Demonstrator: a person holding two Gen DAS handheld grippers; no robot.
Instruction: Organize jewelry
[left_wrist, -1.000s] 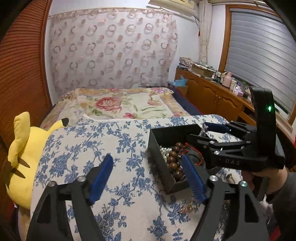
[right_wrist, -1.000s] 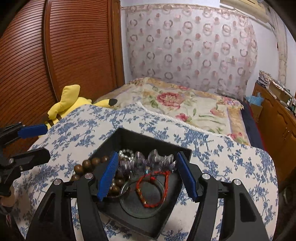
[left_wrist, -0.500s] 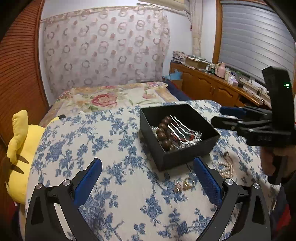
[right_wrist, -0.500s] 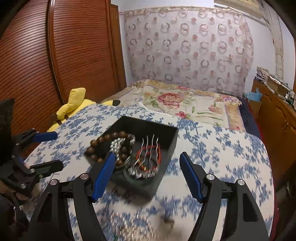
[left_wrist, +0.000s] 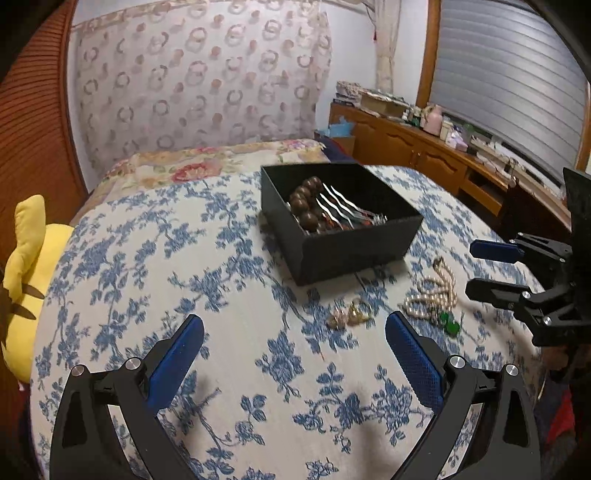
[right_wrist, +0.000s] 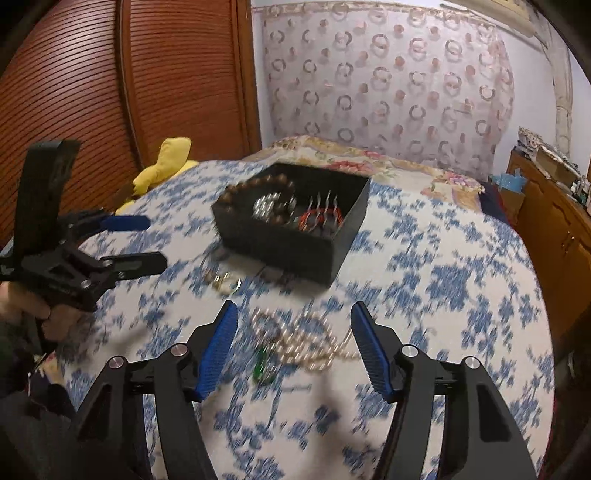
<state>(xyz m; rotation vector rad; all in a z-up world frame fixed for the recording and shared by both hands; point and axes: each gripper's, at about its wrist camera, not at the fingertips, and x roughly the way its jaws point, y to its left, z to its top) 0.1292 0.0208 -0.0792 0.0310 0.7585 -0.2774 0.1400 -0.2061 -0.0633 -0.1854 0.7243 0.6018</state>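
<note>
A black open box (left_wrist: 354, 243) (right_wrist: 284, 247) sits on the blue floral cloth and holds brown wooden beads (left_wrist: 304, 203), a silver comb (left_wrist: 340, 210) and a red bracelet (right_wrist: 314, 219). A pearl necklace with a green pendant (left_wrist: 434, 299) (right_wrist: 306, 343) lies on the cloth in front of the box, just ahead of my right gripper (right_wrist: 293, 323), which is open and empty. A small gold piece (left_wrist: 349, 315) (right_wrist: 221, 280) lies to its left. My left gripper (left_wrist: 293, 339) is open and empty, back from the box.
A yellow plush toy (left_wrist: 26, 273) lies at the table's left edge. A bed with floral cover (left_wrist: 207, 162) is behind the table. A wooden cabinet (left_wrist: 424, 155) with clutter runs along the right wall. A brown slatted door (right_wrist: 110, 92) stands at left.
Both grippers have pulled back and up from the box. The pearl necklace and the gold piece on the cloth have come into view in front of the box.
</note>
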